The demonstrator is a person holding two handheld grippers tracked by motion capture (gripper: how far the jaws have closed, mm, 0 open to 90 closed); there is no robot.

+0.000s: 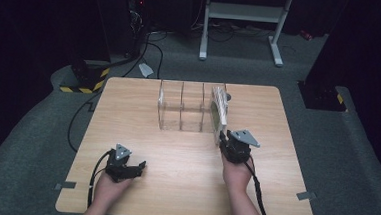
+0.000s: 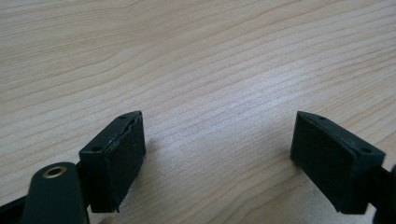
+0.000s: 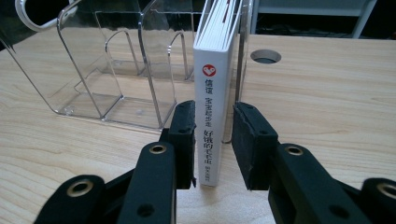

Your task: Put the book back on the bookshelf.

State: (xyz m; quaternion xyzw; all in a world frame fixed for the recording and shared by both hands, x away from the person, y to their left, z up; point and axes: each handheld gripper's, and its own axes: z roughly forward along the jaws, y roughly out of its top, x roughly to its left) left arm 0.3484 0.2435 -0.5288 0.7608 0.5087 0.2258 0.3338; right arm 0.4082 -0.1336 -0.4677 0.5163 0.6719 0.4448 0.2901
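Two grippers on my feed, w/ one book [image 3: 212, 100] as the work item. It's a white-spined hardback standing upright in the rightmost bay of the clear acrylic rack [image 3: 116, 70], spine toward the R cam. My right gripper [image 3: 214, 140] straddles the spine low down: left pad touches it, right pad stands just off w/ a slim gap, so not a full pinch. In the high view the rack [image 1: 183, 107] sits mid-table, R gripper [image 1: 221, 138] at its right end. Left gripper [image 2: 217, 154] is spread wide, nothing between, low over bare wooden table [image 2: 210, 56], near the front-left [image 1: 137, 167].
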